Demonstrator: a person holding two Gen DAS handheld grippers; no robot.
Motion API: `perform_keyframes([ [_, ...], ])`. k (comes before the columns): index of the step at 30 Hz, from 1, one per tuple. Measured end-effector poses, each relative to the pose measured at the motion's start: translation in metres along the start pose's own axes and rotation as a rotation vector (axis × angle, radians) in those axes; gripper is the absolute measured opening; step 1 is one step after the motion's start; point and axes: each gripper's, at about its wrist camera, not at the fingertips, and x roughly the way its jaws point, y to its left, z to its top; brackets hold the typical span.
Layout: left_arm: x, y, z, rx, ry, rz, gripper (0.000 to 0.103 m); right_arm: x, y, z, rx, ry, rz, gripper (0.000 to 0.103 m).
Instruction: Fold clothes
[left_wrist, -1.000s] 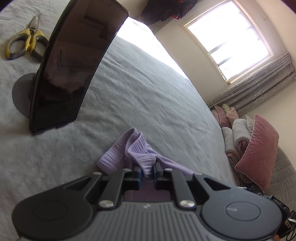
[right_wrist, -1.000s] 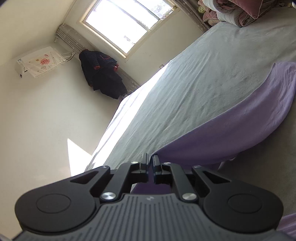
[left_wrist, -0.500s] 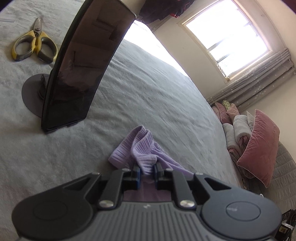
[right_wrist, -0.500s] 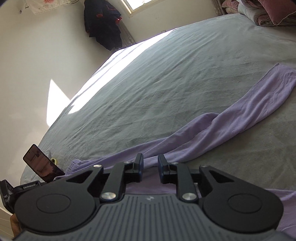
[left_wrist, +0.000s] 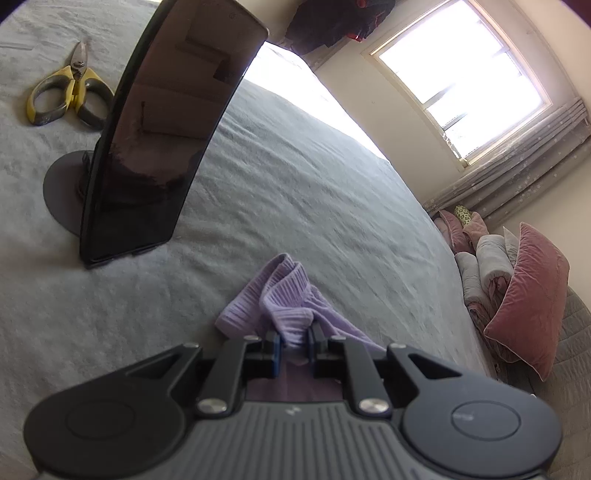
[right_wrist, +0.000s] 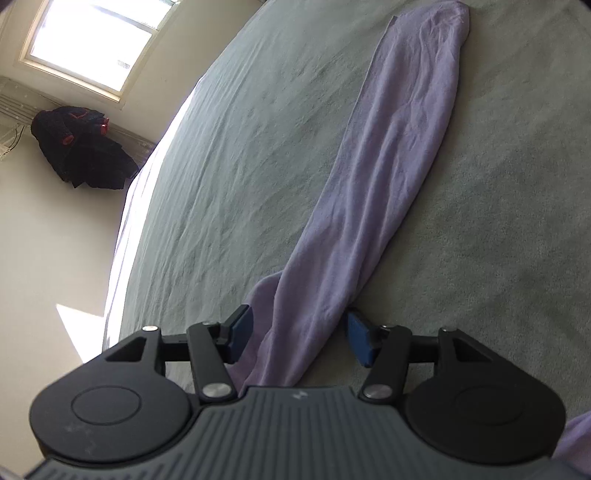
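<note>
Left claw (left_wrist: 294, 345) pinching lilac garment (left_wrist: 280, 310), sleeve (right_wrist: 388, 177) stretching away lengthwise

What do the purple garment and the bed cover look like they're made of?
Purple garment: looks like soft knit; matte, limp folds, and a ribbed hem pinched by the left gripper. Bed cover: grey, matte, looks fuzzy like brushed fabric or fleece, with fine creases. Exact fibres can't be told.
</note>
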Motion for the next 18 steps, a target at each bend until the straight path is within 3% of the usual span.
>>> perform_keyframes([
  [3, 0.003, -0.002, -0.002, 0.018, 0.004, 0.018, 0.014, 0.011, -0.002, 0.009, 0.010, -0.050, 0.019, 0.059],
  [6, 0.005, -0.001, -0.002, 0.021, 0.004, 0.031, 0.014, 0.017, -0.012, 0.017, 0.050, -0.110, 0.030, 0.047],
  [7, 0.005, 0.000, -0.002, 0.018, 0.002, 0.031, 0.014, 0.019, -0.015, 0.020, 0.059, -0.123, 0.029, 0.035],
  [8, 0.005, 0.001, -0.002, 0.013, -0.001, 0.031, 0.014, 0.021, -0.019, 0.022, 0.064, -0.131, 0.021, 0.015],
  [10, 0.005, 0.003, 0.000, 0.007, -0.009, 0.027, 0.014, 0.021, -0.027, 0.025, 0.087, -0.124, 0.040, 0.003],
  [13, 0.007, 0.004, 0.000, -0.001, -0.018, 0.016, 0.014, 0.010, -0.029, 0.029, 0.117, -0.151, 0.078, 0.004],
  [18, 0.004, 0.004, 0.003, -0.019, -0.053, -0.048, 0.014, -0.032, 0.000, 0.032, 0.020, -0.229, 0.117, 0.004],
])
